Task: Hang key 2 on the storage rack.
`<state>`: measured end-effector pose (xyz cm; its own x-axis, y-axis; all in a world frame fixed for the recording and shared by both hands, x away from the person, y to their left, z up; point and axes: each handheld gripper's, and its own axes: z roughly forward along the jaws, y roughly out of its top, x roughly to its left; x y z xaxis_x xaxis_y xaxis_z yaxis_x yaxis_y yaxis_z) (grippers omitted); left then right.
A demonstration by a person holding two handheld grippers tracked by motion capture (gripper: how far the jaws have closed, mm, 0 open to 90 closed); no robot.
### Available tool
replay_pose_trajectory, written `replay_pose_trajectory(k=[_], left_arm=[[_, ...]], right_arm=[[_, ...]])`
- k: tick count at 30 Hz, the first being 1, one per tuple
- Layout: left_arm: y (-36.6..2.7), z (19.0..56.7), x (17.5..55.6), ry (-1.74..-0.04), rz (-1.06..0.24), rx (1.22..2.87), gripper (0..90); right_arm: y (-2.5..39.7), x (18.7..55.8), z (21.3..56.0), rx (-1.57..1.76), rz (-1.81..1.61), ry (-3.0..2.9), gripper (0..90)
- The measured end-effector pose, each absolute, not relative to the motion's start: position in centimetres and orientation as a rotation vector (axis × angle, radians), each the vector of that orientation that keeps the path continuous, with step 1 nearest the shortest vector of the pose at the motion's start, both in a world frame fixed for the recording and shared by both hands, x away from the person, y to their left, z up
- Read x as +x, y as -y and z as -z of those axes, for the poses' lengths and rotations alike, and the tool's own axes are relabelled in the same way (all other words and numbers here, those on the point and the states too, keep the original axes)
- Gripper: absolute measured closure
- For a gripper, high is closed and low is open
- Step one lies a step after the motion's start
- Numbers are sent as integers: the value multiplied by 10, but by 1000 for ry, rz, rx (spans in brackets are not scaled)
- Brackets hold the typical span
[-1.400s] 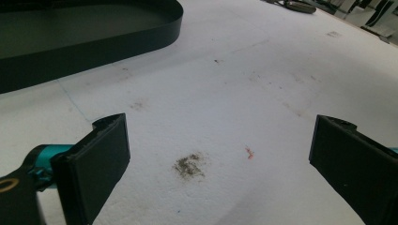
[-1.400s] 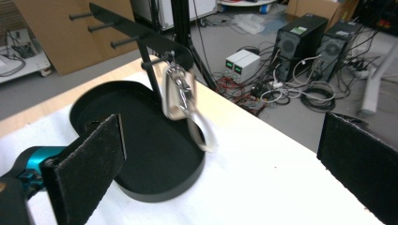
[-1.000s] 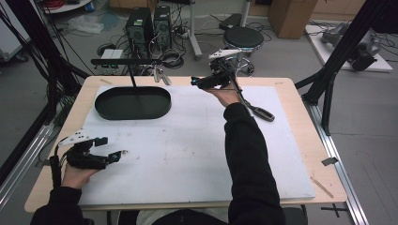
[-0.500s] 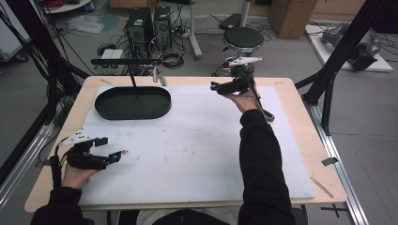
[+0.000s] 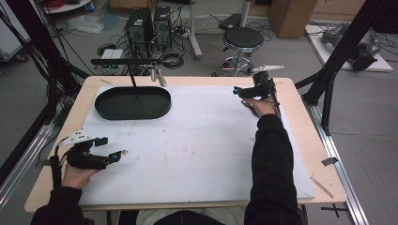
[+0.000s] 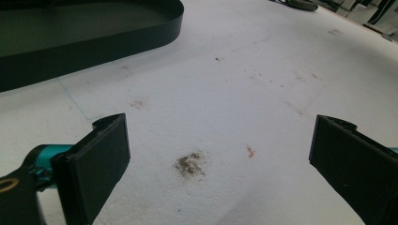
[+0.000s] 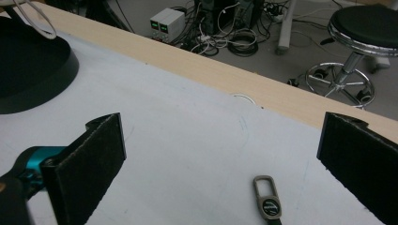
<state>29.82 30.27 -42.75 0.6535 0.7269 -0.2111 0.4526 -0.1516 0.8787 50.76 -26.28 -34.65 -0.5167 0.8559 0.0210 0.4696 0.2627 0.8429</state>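
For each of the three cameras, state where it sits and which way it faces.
High view: above the person's side, facing forward and down on the table; forearms, left gripper and right gripper show.
Left gripper view: on the left gripper, low over the white mat; open jaws show.
Right gripper view: on the right gripper, toward the far edge and stool; open jaws above a carabiner.
Shared: all three show the black tray.
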Motion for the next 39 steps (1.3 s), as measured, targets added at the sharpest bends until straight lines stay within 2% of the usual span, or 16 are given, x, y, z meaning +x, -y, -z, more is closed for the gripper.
replay_pose_trajectory(k=[12,37,39], left_arm=[[-302,428,299,-954,-316,1802,59],[-299,429,297,-958,-323,1833,59],[-299,429,297,-960,-321,1835,59]], right_arm=[[285,521,374,1294,-1101,-2117,7],[300,540,422,1469,-893,-2257,12],[301,541,425,1493,-898,-2291,55]])
